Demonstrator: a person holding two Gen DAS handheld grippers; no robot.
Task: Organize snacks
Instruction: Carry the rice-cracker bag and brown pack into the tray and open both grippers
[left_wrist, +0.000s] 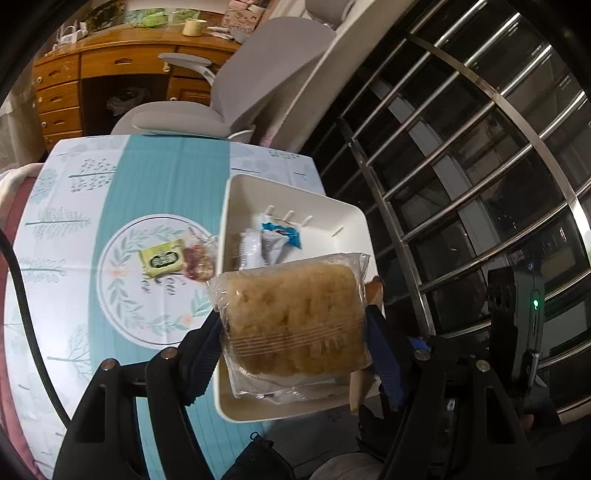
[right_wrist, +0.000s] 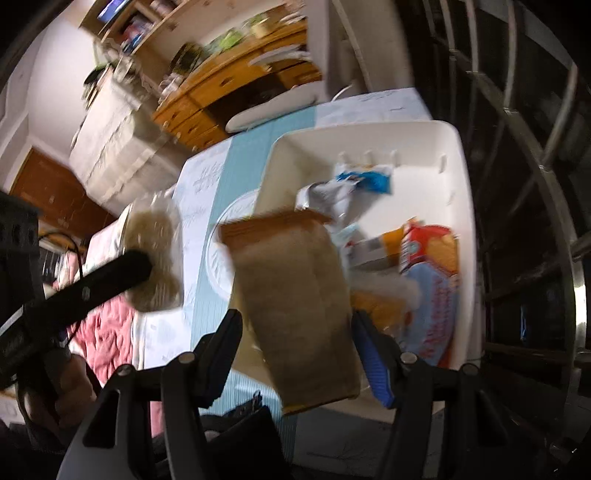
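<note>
A patterned tablecloth (left_wrist: 159, 177) is seen beside a barred window (left_wrist: 461, 166); a white bin (left_wrist: 236, 206) stands on it; above the bin, a wrapped cake (left_wrist: 295, 321) is clamped by the left gripper (left_wrist: 295, 350); a brown packet (right_wrist: 299, 306) is gripped by the right gripper (right_wrist: 299, 354).

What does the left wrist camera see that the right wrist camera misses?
Only the left view shows the green packet and the red-filled clear packet left on the tablecloth.

Only the right view shows the red and orange snack packs in the bin and the brown packet in the right tool.

Both show the white bin, the blue wrapper in it, and the clear-wrapped crispy cake in the left tool.
</note>
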